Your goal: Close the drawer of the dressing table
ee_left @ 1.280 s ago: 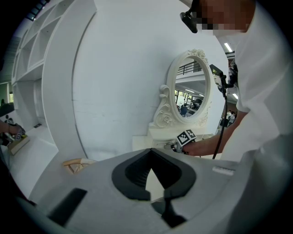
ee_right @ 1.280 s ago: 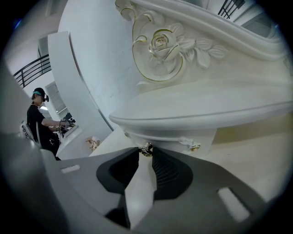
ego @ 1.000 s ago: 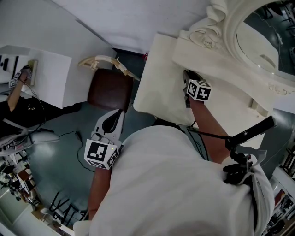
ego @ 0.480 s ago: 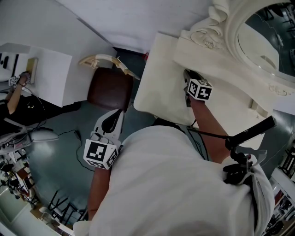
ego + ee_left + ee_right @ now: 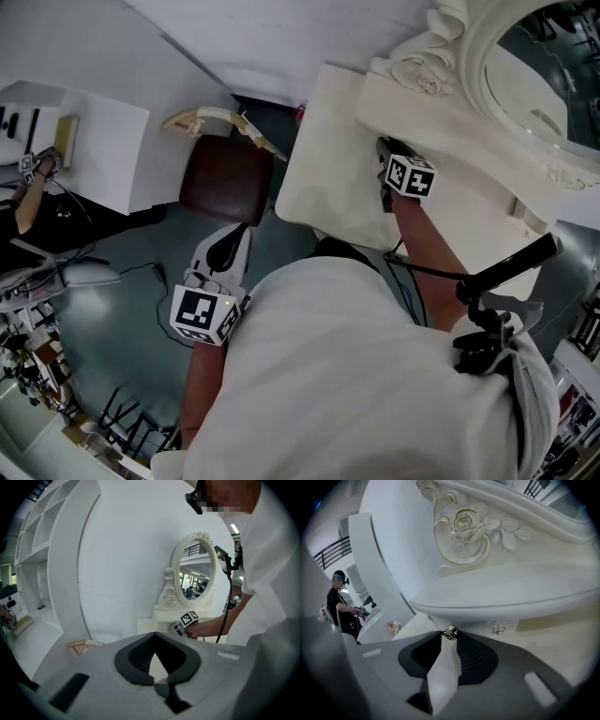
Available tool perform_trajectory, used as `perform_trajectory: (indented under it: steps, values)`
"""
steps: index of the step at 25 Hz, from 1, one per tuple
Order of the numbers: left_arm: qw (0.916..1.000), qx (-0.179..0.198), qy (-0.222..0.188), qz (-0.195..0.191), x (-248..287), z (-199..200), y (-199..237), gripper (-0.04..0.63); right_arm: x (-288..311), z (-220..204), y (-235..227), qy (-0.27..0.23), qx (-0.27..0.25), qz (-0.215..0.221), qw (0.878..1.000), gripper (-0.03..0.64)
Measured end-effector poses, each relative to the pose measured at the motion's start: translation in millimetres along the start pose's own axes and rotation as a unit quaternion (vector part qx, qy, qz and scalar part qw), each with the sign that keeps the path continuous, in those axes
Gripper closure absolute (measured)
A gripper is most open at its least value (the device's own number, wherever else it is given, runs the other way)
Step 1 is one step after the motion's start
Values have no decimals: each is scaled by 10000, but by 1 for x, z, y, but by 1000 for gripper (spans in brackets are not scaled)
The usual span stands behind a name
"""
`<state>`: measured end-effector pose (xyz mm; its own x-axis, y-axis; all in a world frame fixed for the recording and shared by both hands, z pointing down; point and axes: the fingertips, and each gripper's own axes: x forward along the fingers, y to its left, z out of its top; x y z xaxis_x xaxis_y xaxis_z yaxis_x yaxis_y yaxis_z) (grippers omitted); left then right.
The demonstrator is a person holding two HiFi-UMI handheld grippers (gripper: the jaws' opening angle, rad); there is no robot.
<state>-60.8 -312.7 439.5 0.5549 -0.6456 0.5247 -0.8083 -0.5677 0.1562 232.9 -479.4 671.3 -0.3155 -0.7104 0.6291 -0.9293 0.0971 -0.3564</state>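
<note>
White wall [image 5: 281, 47] backs a cream desk [image 5: 328, 178] whose oval mirror [image 5: 544, 66] sits in a carved frame with a gilt-edged rose [image 5: 464, 524]. Beside the desk, on the grey-green floor [image 5: 122, 328], stands a chair [image 5: 225, 183] with a dark brown seat.

The right tongs [image 5: 449, 639] reach over the desk top to the small drawer [image 5: 476, 624] under the curved shelf [image 5: 511, 597] at the mirror's foot. Its brass knob [image 5: 450, 632] stands right between the tips of the tongs. The jaws are a little apart and have just been opening; whether the pads touch the knob cannot be told. The drawer front looks pushed in, tucked beneath the overhanging shelf. A second brass knob [image 5: 499, 630] shows just to the right of the first.

The left tongs [image 5: 154, 637] hang well apart from the desk, low at the person's side above the floor, near the chair. Their jaws meet at the tips with nothing between them. Each pair of tongs carries a cube [image 5: 202, 314] with square markers.
</note>
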Motion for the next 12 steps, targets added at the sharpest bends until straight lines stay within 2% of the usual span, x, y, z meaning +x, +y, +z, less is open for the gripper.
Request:
perform_trajectory:
  steps: [3, 12]
  values:
    - [10000, -52, -16, -4, -7, -6, 0, 592, 0, -3, 1, 57, -12, -31, 10000, 486]
    - [10000, -13, -67, -30, -42, -24, 1, 592, -18, -24, 19, 107, -29, -198, 9997, 493]
